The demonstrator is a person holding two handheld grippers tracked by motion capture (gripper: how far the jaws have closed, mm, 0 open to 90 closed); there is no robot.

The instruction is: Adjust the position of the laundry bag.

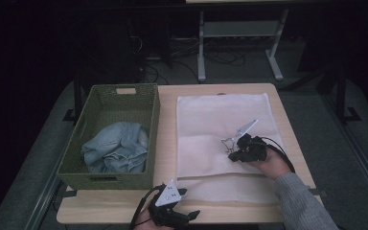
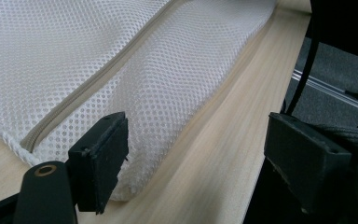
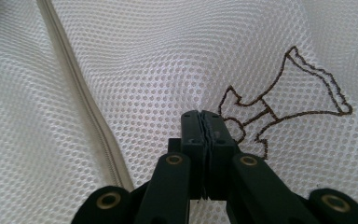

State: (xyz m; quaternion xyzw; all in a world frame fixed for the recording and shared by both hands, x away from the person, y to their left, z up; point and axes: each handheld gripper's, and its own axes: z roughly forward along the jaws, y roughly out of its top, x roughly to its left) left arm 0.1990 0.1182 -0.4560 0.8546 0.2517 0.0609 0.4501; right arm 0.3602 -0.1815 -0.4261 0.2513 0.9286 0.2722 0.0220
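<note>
- High view: a white mesh laundry bag [image 1: 220, 139] lies flat on the right half of the wooden worktop [image 1: 166, 143], reaching from near the far edge almost to the near edge
- The right gripper [image 1: 234, 152] rests on the middle of the bag, toward the worktop's right edge, held by a hand in a grey sleeve [image 1: 299, 201]
- The left gripper [image 1: 191, 214] sits at the near edge of the worktop, just before the bag's near-left corner
- A green woven basket [image 1: 84, 129] stands on the left half of the worktop, beside the bag, with crumpled blue denim [image 1: 117, 152] inside it
- Left gripper view: the left gripper [image 2: 196, 163] has its jaws spread wide with nothing between them; the left jaw stands in front of the bag's [image 2: 168, 60] corner, where a zip [image 2: 74, 100] runs along the mesh, and bare worktop [image 2: 223, 154] shows in the gap
- Right gripper view: the right gripper [image 3: 202, 122] has its jaws pressed together, pinching a fold of the bag's [image 3: 144, 56] mesh, just beside a brown stitched outline [image 3: 284, 105], with the zip [image 3: 81, 88] running to the left
</note>
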